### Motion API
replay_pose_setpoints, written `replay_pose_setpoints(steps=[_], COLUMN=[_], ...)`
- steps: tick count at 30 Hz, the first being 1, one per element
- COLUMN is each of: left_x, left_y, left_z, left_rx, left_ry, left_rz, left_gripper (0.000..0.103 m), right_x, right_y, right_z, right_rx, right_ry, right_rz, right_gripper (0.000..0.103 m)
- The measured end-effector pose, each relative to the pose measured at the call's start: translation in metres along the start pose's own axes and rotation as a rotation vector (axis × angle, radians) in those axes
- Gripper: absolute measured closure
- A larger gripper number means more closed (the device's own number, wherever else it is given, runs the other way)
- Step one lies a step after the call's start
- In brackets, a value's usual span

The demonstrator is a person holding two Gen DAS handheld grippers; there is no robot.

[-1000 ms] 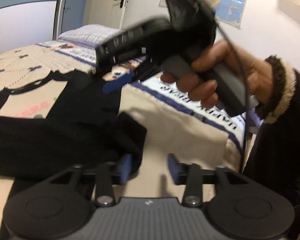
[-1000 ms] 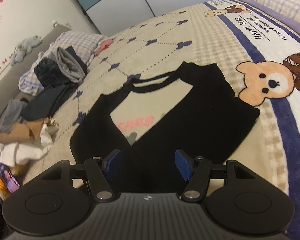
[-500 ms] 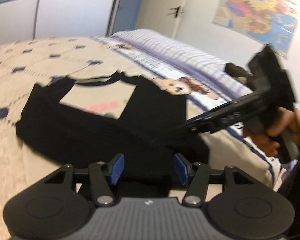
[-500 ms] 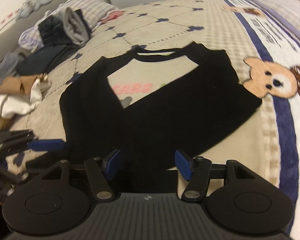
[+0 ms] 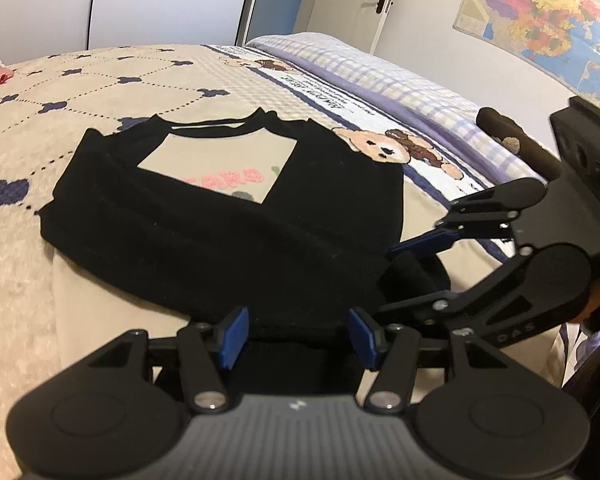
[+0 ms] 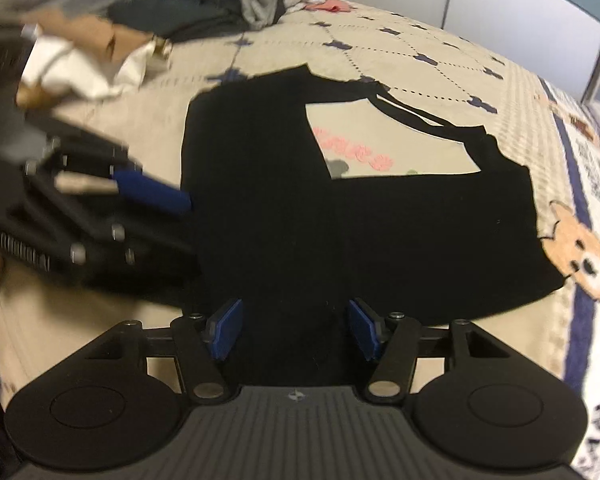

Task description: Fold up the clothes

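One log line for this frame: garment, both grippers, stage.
garment: black T-shirt with cream panel flat on bed | left gripper: open, empty | right gripper: closing, nothing gripped | stage: reaching near hem

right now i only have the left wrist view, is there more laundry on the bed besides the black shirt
Observer: Yes. The right wrist view shows a heap of unfolded clothes on the bed beyond the black shirt.
Operator: are the right tongs pinching anything
Observer: No. The right tongs have their pads apart at the shirt's near hem, with fabric between them but not pressed.
Operator: how do my left tongs look from there
Observer: The left tongs come in at the shirt's side edge, blurred, one blue finger pointing at the fabric. I cannot tell whether it touches.
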State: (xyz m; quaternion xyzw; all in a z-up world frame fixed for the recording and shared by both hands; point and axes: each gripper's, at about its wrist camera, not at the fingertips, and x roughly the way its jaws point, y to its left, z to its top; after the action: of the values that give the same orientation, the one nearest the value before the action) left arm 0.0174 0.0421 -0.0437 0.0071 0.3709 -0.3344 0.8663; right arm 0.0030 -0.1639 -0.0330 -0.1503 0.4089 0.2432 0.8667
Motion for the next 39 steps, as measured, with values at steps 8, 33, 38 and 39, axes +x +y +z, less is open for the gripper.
replay_pose_setpoints(steps=[8,33,38,39], left_x=[0.0,-0.035,-0.031,-0.029], left_y=[0.002,0.106,0.139,0.146], left_z=[-0.004,0.021,0.02,0.018], left_rx=[-0.008,-0.453,-0.652,-0.699], left_ry=[0.008,-0.216,-0.272,-0.275], left_rz=[0.004,0.149,0.119,0.105], left_gripper=[0.046,0.051,0.062,0.067], right_x=[-0.026,-0.006,0.022,0.028], right_y=[-0.005,-0.046,-0.05,-0.051], right_z=[-0.02,0.042,0.063,0.067], right_rx=[-0.018,0.265,0.32,0.329], right_ry=[0.111,-0.114,-0.131,-0.135], right_rz=[-0.062,0.018,0.009,0.008], right_gripper=[0.043,0.044,0.046,0.046])
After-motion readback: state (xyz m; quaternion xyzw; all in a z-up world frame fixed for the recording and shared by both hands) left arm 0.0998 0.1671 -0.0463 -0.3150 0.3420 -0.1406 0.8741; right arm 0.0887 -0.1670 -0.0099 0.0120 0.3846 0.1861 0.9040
